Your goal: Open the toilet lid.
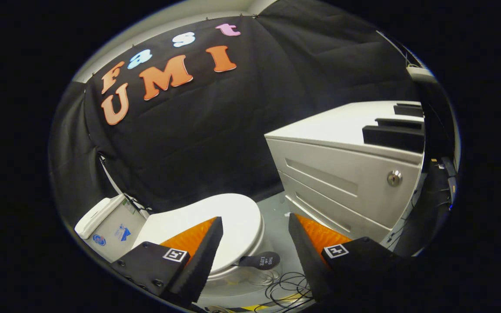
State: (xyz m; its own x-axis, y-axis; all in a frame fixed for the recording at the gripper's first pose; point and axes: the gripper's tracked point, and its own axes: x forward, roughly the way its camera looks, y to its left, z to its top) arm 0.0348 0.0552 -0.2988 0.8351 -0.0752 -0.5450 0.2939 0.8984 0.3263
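Observation:
A white toilet stands low ahead of me, its lid [233,217] lying flat and closed over the bowl. Its white tank [107,226] is at the far left end, with stickers on its side. My gripper [255,221] hangs above the toilet's front end with its fingers spread wide apart and nothing between them. The left finger [202,248] overlaps the lid in the picture; the right finger [307,243] sits over the floor beside the toilet. I cannot tell whether either finger touches the lid.
A white drawer cabinet [346,174] with a round lock stands to the right of the toilet, with black blocks on its top. A dark oval tag [261,260] and loose cables [289,287] lie on the grey floor by the toilet's front.

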